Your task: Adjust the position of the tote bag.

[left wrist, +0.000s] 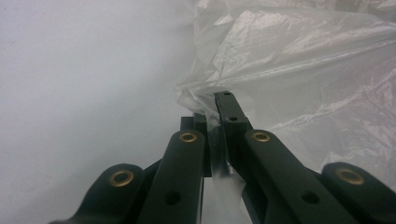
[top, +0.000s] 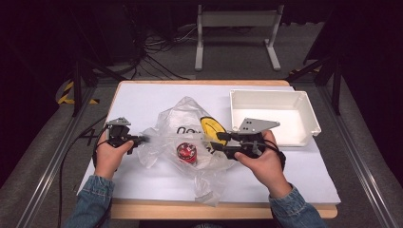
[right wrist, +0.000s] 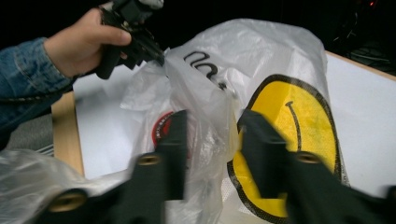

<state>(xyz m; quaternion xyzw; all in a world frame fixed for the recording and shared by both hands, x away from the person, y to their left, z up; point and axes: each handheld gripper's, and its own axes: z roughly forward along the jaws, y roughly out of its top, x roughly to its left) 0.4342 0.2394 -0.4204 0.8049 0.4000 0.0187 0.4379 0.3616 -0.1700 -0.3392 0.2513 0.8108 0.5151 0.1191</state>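
Note:
A clear plastic bag [top: 187, 118] printed with a yellow smiley face [top: 213, 128] lies crumpled mid-table. A red round item [top: 187, 153] sits inside it. My left gripper [top: 142, 139] pinches the bag's left edge; in the left gripper view its jaws [left wrist: 212, 109] are shut on the film [left wrist: 303, 70]. My right gripper [top: 216, 141] is at the bag's right side beside the smiley. In the right gripper view its jaws [right wrist: 212, 126] stand apart with a raised fold of the bag [right wrist: 210, 107] between them, the smiley [right wrist: 289, 126] to the right and the red item [right wrist: 163, 126] behind the film.
An empty white bin [top: 304, 102] stands at the back right of the white table top [top: 138, 99]. The left hand and its gripper [right wrist: 140, 42] show at the upper left of the right gripper view. Cables and a stand lie on the floor beyond the table.

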